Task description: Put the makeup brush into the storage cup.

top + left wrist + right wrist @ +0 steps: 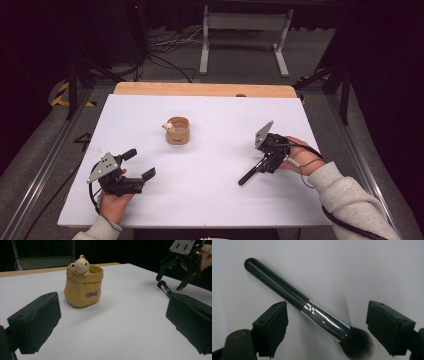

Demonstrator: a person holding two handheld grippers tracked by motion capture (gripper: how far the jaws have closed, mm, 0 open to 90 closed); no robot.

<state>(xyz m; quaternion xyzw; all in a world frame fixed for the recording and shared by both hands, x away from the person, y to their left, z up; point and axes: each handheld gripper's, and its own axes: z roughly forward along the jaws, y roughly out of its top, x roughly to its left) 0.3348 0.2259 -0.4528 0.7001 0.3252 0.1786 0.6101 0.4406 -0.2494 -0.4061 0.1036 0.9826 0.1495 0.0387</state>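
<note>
A makeup brush (248, 176) with a black handle, silver ferrule and dark bristles lies flat on the white table at the right. In the right gripper view the brush (287, 293) runs diagonally between the two pads, bristles nearest the camera. My right gripper (265, 165) straddles it, open, with no pad pressing on it. A tan bag-shaped cup (177, 133) with a small bear figure (170, 126) on its rim stands upright at mid-table. My left gripper (140, 164) rests open and empty at the front left, pointing toward the cup (83, 287).
White sheet (210, 200) covers the table; a wooden strip (200, 89) shows along the far edge. Beyond it are a white metal stand (245, 30) and cables on the floor. The left gripper view also catches the right gripper (170, 281) over the brush handle (165, 287).
</note>
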